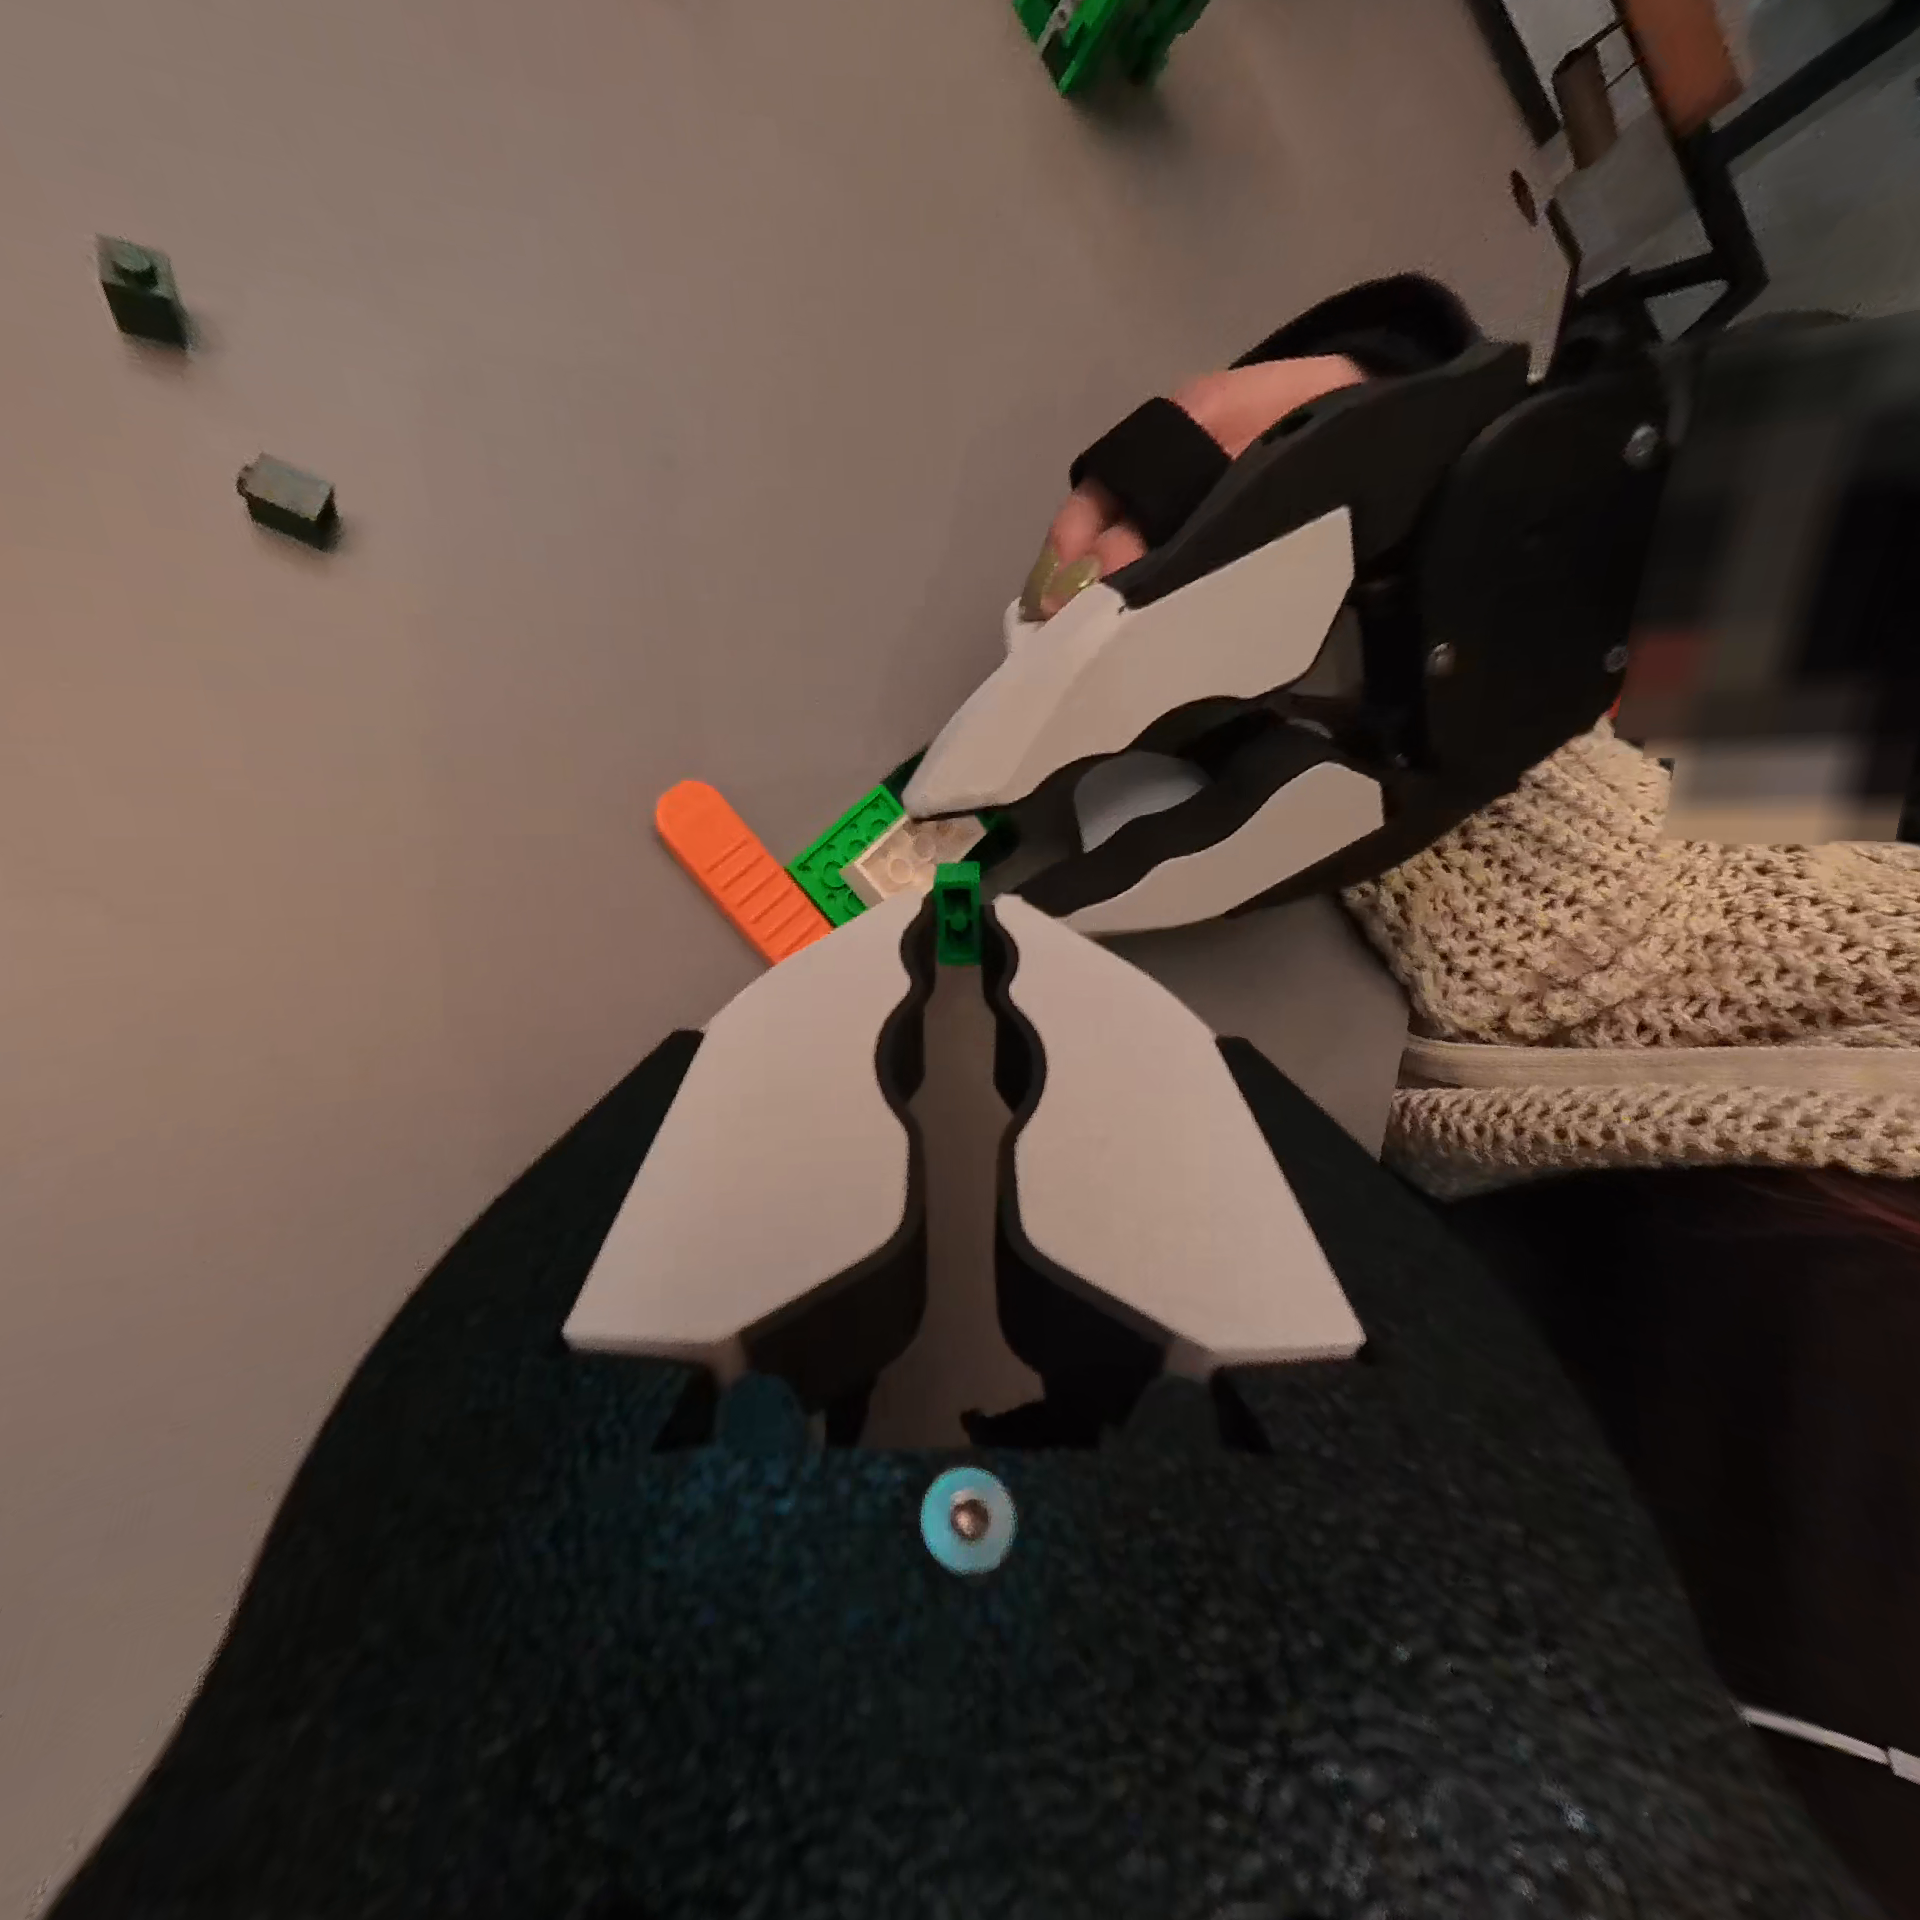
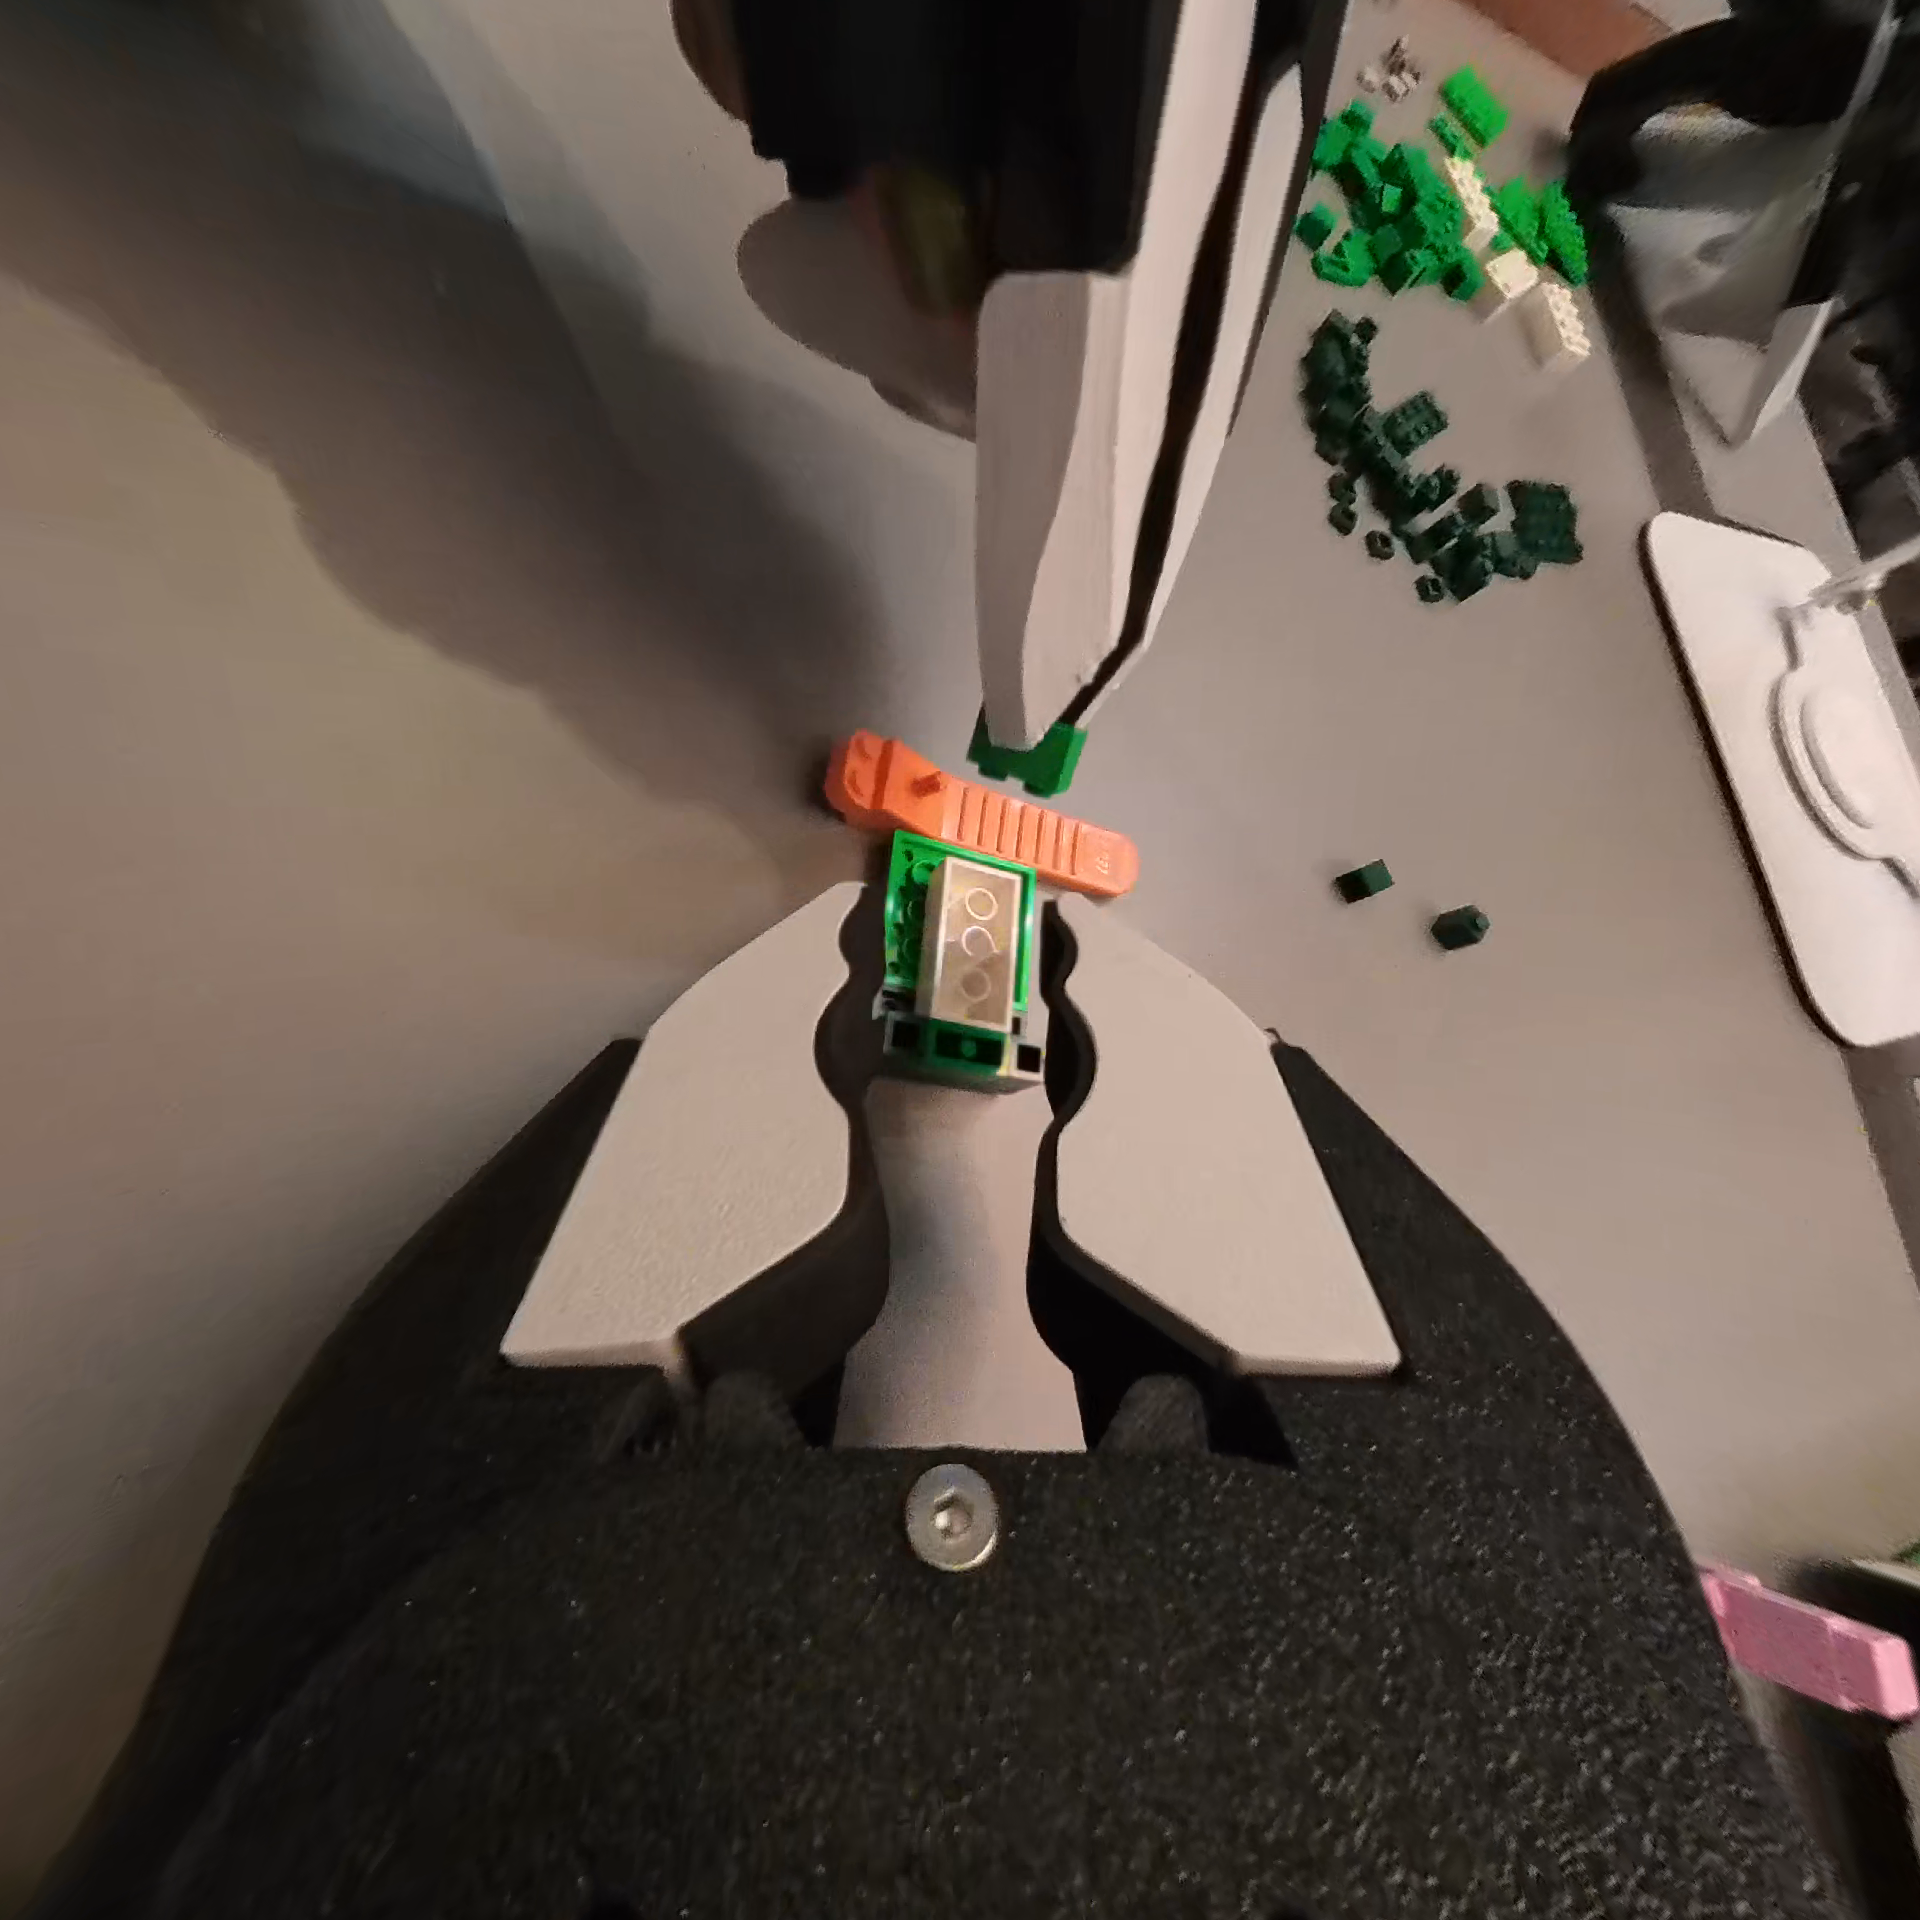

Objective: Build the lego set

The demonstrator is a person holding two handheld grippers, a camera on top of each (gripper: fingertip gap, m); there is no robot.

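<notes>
**Fingers pinch a brick and a half-built block, ready to join**

Fingers of our left gripper (image 1: 958, 914) are closed on a small green brick (image 1: 957, 912), held at the very tips so most of it stands clear for pressing onto something. In the right wrist view that same gripper comes down from twelve o'clock, the brick poking out below its tips, just above the orange brick separator (image 2: 977, 821) lying on the grey tabletop (image 2: 416, 935).

Our right gripper (image 2: 956, 966) is clamped on the partial build (image 2: 961, 966): a bright green plate with a pale tan brick on top and a darker layer beneath. We grip it by its sides, which leaves the studded top bare, and that, we judge, is why it is held this way: the top is where the next piece would seat. The small brick sits just beyond the build at twelve o'clock, close but apart from it.

Loose stock waits at one o'clock in the right view: a heap of bright green and white pieces (image 2: 1444, 197), and a heap of dark green ones (image 2: 1434, 468) below it. Two stray dark bricks (image 2: 1413, 904) lie at three o'clock of the build, well clear of the work.

We judge the next move needs the brick lined up squarely over the studs before pressing.
</notes>
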